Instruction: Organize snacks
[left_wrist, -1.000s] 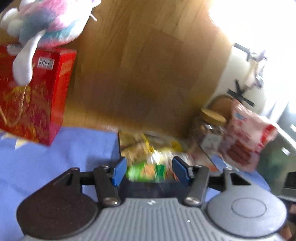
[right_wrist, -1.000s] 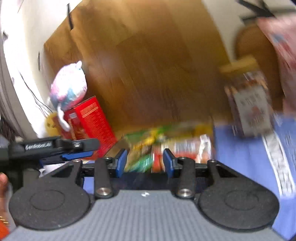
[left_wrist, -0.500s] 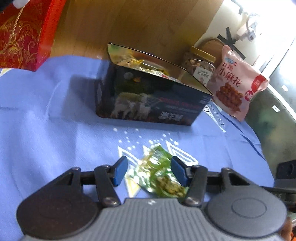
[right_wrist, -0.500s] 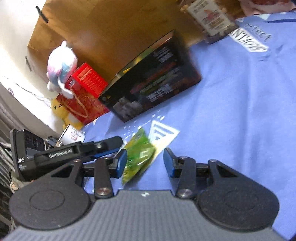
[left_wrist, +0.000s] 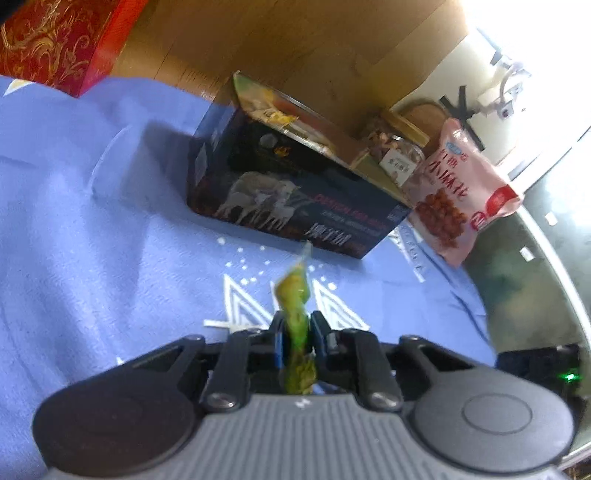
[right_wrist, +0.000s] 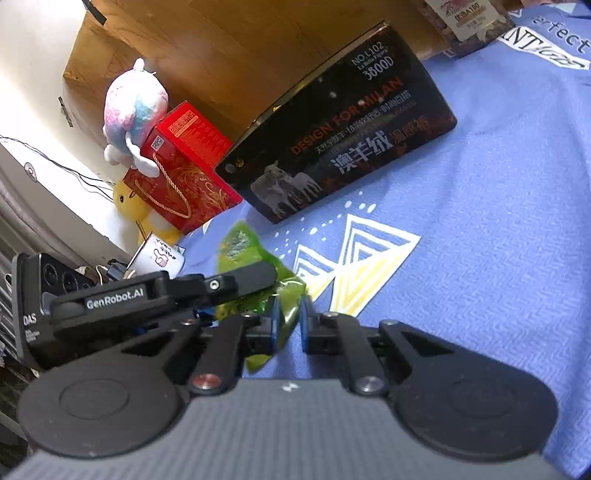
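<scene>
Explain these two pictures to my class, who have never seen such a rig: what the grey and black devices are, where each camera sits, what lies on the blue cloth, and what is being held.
A person holds a two-finger gripper in each hand; no robot arm is involved. Each picture comes from a fisheye camera on one gripper, looking forward along its fingers.

In the left wrist view, the left gripper is shut on a green snack packet. In the right wrist view, the right gripper pinches the same packet, with the left gripper reaching in from the left edge. Both sets of jaws have just closed on it.

On the blue cloth stand a dark open box with snacks inside, a glass jar, a pink snack bag, and a red gift box with a plush toy on it.
</scene>
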